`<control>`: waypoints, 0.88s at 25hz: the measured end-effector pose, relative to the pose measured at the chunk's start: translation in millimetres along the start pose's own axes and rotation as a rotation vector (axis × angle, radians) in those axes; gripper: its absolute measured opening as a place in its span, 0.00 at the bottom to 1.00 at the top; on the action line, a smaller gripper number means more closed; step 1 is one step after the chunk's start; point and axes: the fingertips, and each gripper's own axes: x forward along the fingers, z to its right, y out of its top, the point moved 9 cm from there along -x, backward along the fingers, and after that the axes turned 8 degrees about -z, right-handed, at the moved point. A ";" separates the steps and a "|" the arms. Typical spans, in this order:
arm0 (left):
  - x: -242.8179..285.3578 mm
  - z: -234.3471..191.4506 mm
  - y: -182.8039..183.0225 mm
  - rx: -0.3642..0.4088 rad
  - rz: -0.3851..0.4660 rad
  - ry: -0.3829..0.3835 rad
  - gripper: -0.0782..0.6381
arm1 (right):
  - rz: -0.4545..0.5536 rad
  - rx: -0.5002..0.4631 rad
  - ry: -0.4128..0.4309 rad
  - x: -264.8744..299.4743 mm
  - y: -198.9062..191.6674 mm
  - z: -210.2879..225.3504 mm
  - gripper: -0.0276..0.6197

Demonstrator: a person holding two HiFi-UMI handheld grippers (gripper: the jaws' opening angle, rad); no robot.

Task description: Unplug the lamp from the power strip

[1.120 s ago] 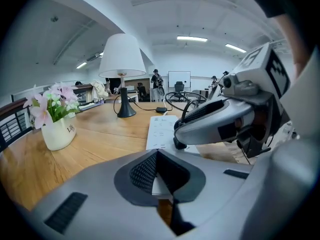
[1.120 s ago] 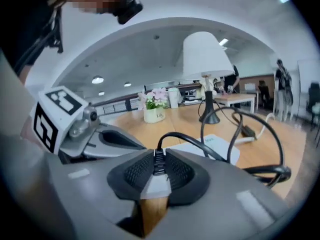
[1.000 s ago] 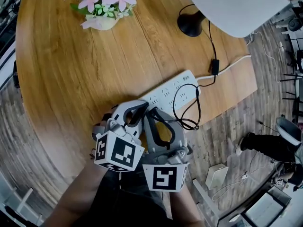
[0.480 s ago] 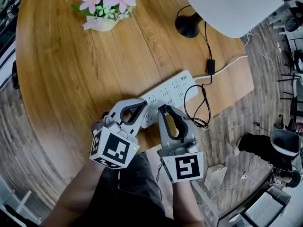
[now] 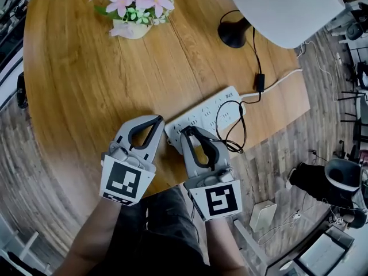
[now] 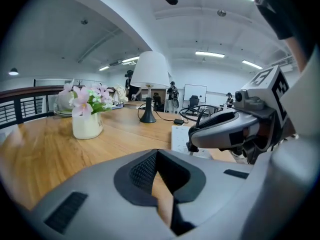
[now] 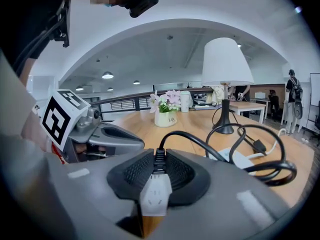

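Observation:
The white power strip (image 5: 210, 114) lies on the round wooden table (image 5: 80, 91). My right gripper (image 5: 185, 132) hangs over the strip's near end, and its pads grip the lamp's white plug (image 7: 154, 194). Its jaws are opening slightly with the plug between them. Wood shows under the plug. The black cord (image 5: 234, 132) loops from the plug back to the lamp base (image 5: 233, 34) under the white shade (image 5: 282, 7). My left gripper (image 5: 156, 120) is shut and empty just left of the strip, its tip (image 6: 157, 154) over bare wood.
A white vase of pink flowers (image 5: 133, 25) stands at the table's far side. The cord's inline switch (image 5: 260, 82) lies near the right table edge, where the strip's white lead (image 5: 284, 76) runs off. Chairs and boxes stand on the floor to the right.
My left gripper has drawn back off the strip's near end and shifted left. My right gripper has stayed on the plug and moved a little, and the cord loop has shifted with it.

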 end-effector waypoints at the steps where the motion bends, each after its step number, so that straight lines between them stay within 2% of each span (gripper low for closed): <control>1: -3.0 -3.6 -3.9 -0.006 0.003 0.014 0.10 | -0.003 0.000 0.010 3.6 1.0 -4.1 0.17; 7: -27.7 -22.5 -15.5 -0.091 0.021 0.085 0.10 | -0.034 -0.010 0.075 26.9 5.8 -27.9 0.17; 11: -41.6 -32.2 -20.8 -0.115 0.041 0.112 0.10 | -0.065 -0.040 0.102 41.4 10.7 -42.5 0.17; 19: -62.2 -47.4 -29.6 -0.162 0.060 0.147 0.10 | -0.163 -0.111 0.043 58.7 13.9 -55.3 0.18; 22: -68.2 -51.1 -30.7 -0.172 0.073 0.158 0.10 | -0.199 -0.136 0.044 62.3 13.4 -60.7 0.21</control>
